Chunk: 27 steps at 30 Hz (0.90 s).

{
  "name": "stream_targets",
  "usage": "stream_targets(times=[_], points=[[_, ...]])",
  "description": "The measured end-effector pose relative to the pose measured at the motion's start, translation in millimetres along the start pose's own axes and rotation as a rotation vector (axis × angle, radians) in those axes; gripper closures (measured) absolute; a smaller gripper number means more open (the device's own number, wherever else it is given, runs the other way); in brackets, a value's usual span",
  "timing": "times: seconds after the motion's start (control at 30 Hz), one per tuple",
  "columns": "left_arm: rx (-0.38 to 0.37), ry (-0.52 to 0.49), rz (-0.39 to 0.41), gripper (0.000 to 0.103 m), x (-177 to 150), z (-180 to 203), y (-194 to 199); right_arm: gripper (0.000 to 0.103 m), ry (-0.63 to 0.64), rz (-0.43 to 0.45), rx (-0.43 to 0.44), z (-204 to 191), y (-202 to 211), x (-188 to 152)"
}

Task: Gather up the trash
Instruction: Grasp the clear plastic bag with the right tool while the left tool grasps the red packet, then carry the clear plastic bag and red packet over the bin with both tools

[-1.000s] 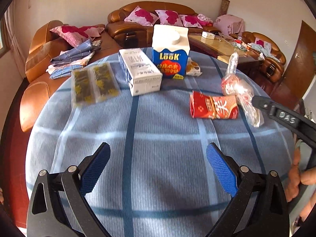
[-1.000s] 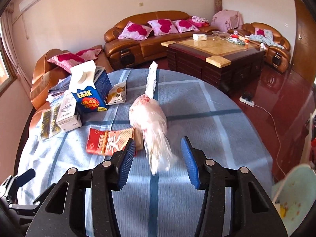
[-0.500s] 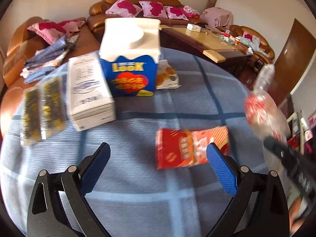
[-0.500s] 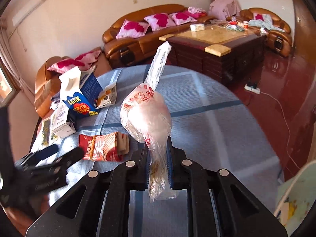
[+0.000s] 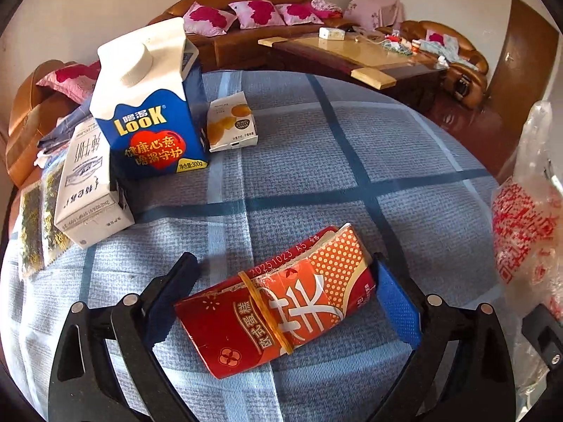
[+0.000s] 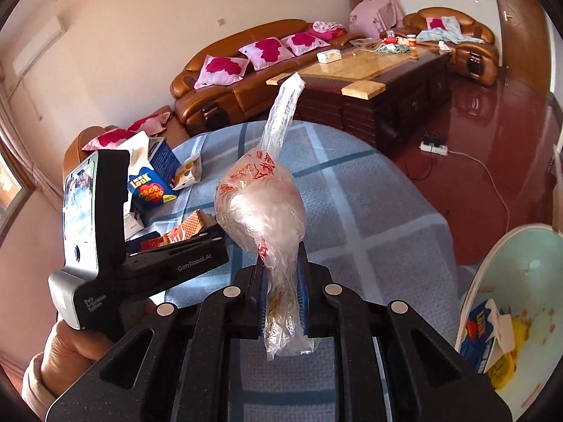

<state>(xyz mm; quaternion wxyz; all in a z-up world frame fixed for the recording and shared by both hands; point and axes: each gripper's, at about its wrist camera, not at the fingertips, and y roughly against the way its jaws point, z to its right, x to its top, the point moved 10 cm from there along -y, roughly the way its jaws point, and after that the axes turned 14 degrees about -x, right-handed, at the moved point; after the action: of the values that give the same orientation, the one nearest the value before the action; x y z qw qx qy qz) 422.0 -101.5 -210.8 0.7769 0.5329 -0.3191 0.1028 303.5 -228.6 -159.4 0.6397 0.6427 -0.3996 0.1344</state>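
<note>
A flattened red and orange snack box [image 5: 274, 309] with a rubber band lies on the blue checked tablecloth [image 5: 352, 161]. My left gripper [image 5: 281, 299] is open and straddles it, one pad at each end. The box's right end lies against the blue pad [image 5: 397, 306]. My right gripper [image 6: 281, 281] is shut on the twisted lower end of a clear plastic bag [image 6: 260, 204] with red print, held upright above the table. That bag [image 5: 524, 218] also shows at the right edge of the left wrist view. A hand [image 6: 67, 351] holds the left gripper.
A blue and white carton [image 5: 147, 105] stands at the back left, with a white carton [image 5: 88, 190] lying beside it. A small snack packet [image 5: 230, 123] and seaweed packs [image 5: 35, 221] lie nearby. A pale green bin [image 6: 520, 256] holding trash sits low on the right.
My left gripper moved forward across the table and now has the red box between its open jaws. My right gripper shut on the plastic bag and carried it off the table.
</note>
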Motion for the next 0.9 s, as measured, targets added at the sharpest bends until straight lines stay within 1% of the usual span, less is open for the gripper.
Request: stream_targets(times=[0.07, 0.13, 0.23, 0.37, 0.53, 0.7, 0.9], points=[[-0.023, 0.036, 0.015, 0.009, -3, -4, 8, 0.088, -0.014, -0.001, 0.004, 0, 5, -3], [-0.027, 0.058, 0.015, 0.009, -10, -7, 17, 0.088, -0.022, 0.004, 0.006, 0, 12, -7], [-0.026, 0.079, 0.031, 0.009, -24, -10, 35, 0.088, -0.019, 0.034, -0.01, 3, 27, -11], [-0.015, 0.07, 0.065, 0.009, -40, -3, 61, 0.088, -0.019, 0.052, -0.023, 8, 41, -21], [0.021, 0.031, 0.116, 0.009, -59, 7, 94, 0.088, -0.003, 0.047, -0.032, 11, 54, -42], [0.039, 0.034, 0.143, 0.009, -72, 11, 113, 0.088, 0.019, 0.05, -0.037, 12, 69, -62], [0.045, 0.036, 0.179, 0.009, -89, 16, 140, 0.088, 0.046, 0.067, -0.028, 8, 87, -77]])
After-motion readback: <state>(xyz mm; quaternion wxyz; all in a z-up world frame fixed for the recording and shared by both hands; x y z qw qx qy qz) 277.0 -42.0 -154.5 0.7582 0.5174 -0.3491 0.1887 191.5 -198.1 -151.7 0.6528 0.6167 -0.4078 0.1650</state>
